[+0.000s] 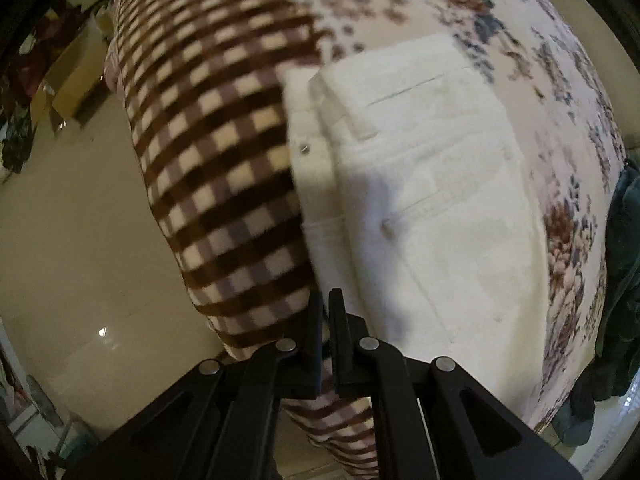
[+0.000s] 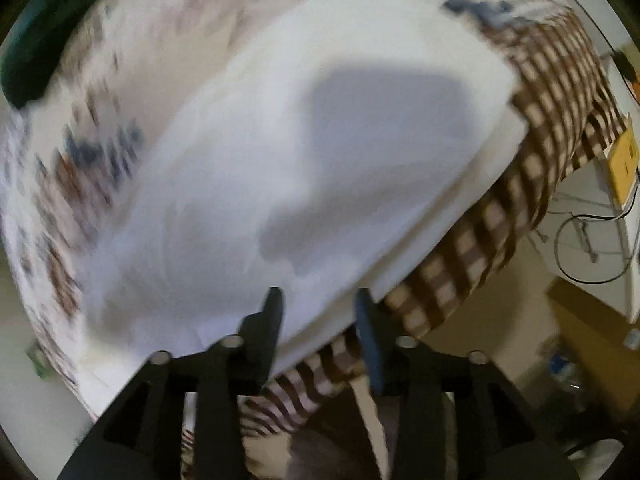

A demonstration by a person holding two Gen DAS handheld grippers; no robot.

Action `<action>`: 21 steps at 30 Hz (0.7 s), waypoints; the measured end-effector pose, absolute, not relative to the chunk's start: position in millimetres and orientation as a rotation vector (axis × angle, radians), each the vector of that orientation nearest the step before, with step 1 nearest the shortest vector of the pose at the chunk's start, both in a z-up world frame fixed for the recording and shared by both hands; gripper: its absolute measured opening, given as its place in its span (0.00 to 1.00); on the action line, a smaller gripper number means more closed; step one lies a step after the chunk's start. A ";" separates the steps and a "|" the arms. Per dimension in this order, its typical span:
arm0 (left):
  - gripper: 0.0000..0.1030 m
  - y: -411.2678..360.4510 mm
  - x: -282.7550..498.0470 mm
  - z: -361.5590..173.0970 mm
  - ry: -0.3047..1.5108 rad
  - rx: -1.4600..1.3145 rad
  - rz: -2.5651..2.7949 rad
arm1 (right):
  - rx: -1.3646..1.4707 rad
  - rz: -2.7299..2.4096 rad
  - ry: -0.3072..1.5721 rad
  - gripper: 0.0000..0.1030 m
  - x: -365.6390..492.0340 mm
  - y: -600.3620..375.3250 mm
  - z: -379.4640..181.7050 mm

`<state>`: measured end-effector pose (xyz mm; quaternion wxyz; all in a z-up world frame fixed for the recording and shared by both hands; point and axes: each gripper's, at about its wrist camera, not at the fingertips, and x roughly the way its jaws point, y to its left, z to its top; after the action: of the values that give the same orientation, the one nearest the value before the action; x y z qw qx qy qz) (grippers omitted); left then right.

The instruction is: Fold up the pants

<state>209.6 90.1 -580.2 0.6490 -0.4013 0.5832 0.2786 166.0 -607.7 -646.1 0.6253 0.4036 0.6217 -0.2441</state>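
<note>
White pants (image 1: pixel 424 200) lie folded on a floral bedsheet (image 1: pixel 560 128), waistband and back pocket facing up, one edge along a brown checked blanket (image 1: pixel 208 152). My left gripper (image 1: pixel 326 300) is shut with nothing between its fingers, just at the near edge of the pants. In the right wrist view the pants (image 2: pixel 280 160) fill the middle, blurred by motion. My right gripper (image 2: pixel 318 300) is open, hovering over the near edge of the pants, with nothing held.
The checked blanket (image 2: pixel 520 208) hangs over the bed's edge. Beige floor (image 1: pixel 72 240) lies beyond, with cardboard boxes (image 1: pixel 76 80) and clutter. A dark teal cloth (image 1: pixel 624 248) sits at the bed's right side. Cables and a yellow box (image 2: pixel 622 164) are at the right.
</note>
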 end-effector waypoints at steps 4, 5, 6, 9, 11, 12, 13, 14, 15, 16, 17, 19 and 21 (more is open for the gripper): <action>0.17 84.2 227.1 -571.4 1.293 -0.872 0.621 | 1.064 -0.652 1.329 0.55 141.4 -641.7 -651.3; 0.25 82.4 233.5 -573.9 1.293 -0.867 0.616 | 1.119 -0.673 1.323 0.55 135.2 -648.5 -660.3; 0.46 85.2 238.8 -575.4 1.296 -0.875 0.613 | 1.156 -0.686 1.314 0.55 130.9 -651.3 -667.2; 0.70 83.0 248.8 -592.1 1.313 -0.912 0.591 | 1.233 -0.723 1.260 0.55 119.0 -667.0 -684.6; 0.70 84.1 254.7 -600.1 1.309 -0.912 0.598 | 1.231 -0.740 1.217 0.55 114.8 -668.1 -687.1; 0.70 85.5 250.0 -603.1 1.305 -0.913 0.605 | 1.221 -0.744 1.210 0.55 112.9 -663.5 -688.3; 0.70 86.1 246.2 -605.6 1.297 -0.919 0.616 | 1.211 -0.738 1.199 0.55 114.5 -660.4 -686.2; 0.70 89.2 245.8 -609.1 1.286 -0.936 0.633 | 1.191 -0.733 1.196 0.55 116.1 -657.7 -683.6; 0.70 91.1 246.1 -611.2 1.280 -0.946 0.645 | 1.156 -0.730 1.197 0.55 118.6 -653.9 -680.1; 0.70 94.3 245.5 -614.4 1.271 -0.960 0.665 | 1.115 -0.722 1.190 0.54 122.3 -647.7 -675.9; 0.70 96.5 245.4 -617.2 1.266 -0.968 0.672 | 1.074 -0.703 1.183 0.54 125.3 -642.5 -672.8; 0.64 100.3 242.0 -620.6 1.238 -0.999 0.675 | 1.064 -0.645 1.201 0.54 135.8 -634.9 -678.0; 0.41 102.0 234.2 -619.9 1.187 -1.017 0.694 | 1.060 -0.648 1.225 0.46 140.6 -627.6 -685.4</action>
<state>234.2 102.0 -619.9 0.6562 -0.4488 0.5236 0.3064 140.6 -627.6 -685.4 0.6429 0.4654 0.5379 -0.2843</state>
